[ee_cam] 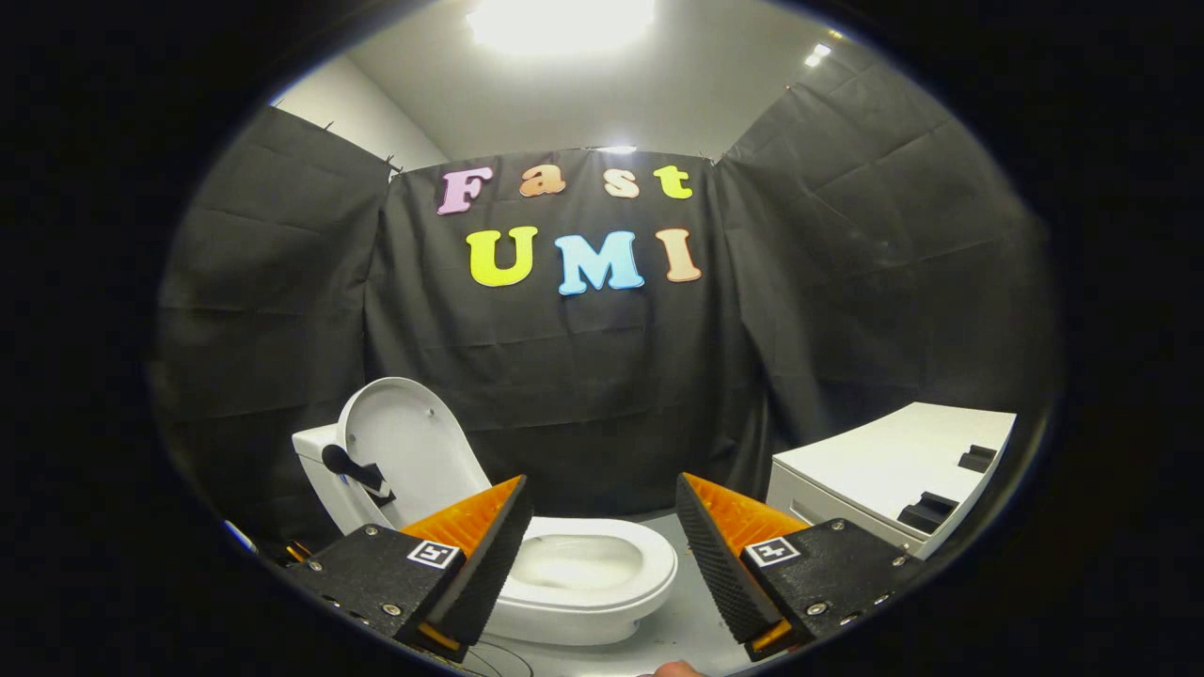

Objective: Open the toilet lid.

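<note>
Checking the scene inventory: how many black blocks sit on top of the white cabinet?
2. One black block sits farther back on the white cabinet, the other nearer its front edge, both beyond the open gripper. Others may be hidden past the cabinet's cut-off end.

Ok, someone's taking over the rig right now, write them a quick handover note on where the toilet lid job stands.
Hand-held gripper: open, fingers apart, holding nothing, pulled back from the toilet.
White ceramic toilet: just ahead of the fingers, bowl exposed.
White oval plastic toilet lid: raised upright, leaning back toward the white tank, with a black handle on it.
Done: the lid looks fully open.
Left: likely nothing; just check the lid stays up.
White cabinet stands beyond the right finger.
</note>
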The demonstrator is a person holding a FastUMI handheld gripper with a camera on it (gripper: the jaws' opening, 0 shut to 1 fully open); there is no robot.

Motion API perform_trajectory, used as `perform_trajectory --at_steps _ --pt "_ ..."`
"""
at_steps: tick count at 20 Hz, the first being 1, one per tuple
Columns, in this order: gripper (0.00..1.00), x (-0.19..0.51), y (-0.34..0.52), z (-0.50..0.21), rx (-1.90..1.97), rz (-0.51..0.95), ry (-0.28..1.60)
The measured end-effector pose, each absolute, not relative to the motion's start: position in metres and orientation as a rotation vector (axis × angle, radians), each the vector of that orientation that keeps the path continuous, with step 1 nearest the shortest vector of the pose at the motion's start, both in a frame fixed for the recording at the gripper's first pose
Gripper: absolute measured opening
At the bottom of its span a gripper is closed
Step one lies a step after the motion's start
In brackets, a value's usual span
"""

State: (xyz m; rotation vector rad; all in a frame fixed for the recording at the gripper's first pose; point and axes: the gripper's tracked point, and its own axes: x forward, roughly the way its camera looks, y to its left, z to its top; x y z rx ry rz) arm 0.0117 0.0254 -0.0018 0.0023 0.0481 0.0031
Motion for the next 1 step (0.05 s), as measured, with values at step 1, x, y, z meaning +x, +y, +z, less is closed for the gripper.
perform_trajectory --at_steps 1 --pt "0.95 0.0109 0.0264 -0.0032 0.002 0.006 0.051"
